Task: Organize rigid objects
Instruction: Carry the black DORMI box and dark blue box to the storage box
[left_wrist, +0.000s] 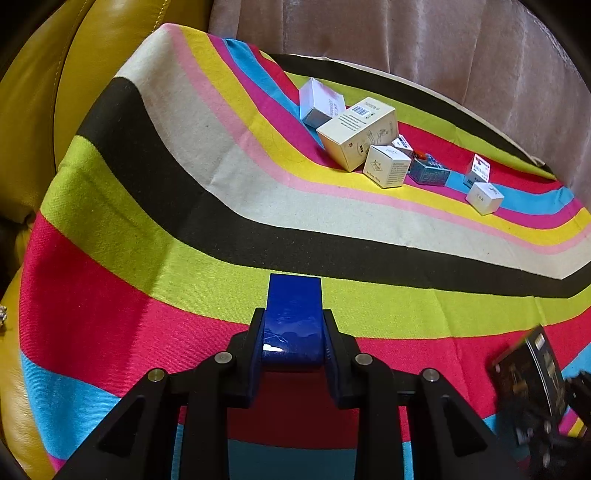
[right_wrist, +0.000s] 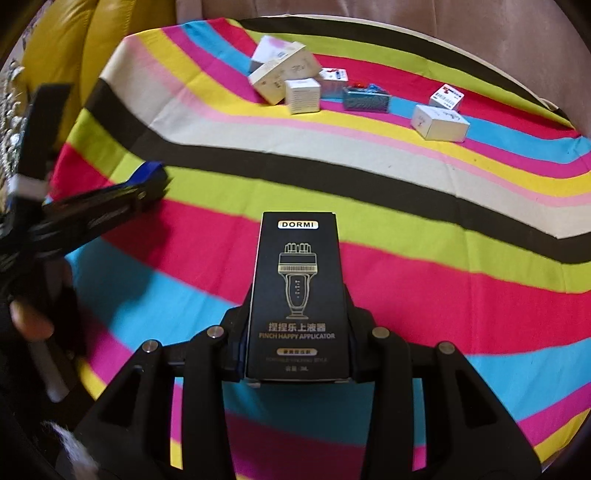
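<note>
Reading "DORMI": black box (right_wrist: 297, 295)

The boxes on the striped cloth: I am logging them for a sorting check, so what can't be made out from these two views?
- Blue box, left wrist view: its near end is hidden between the left gripper fingers; no label shows.
- Black box, right wrist view: lowest print is blurred; in the left view it is blurred at the edge.
- Far boxes: print too small, rear ones overlapped.
</note>
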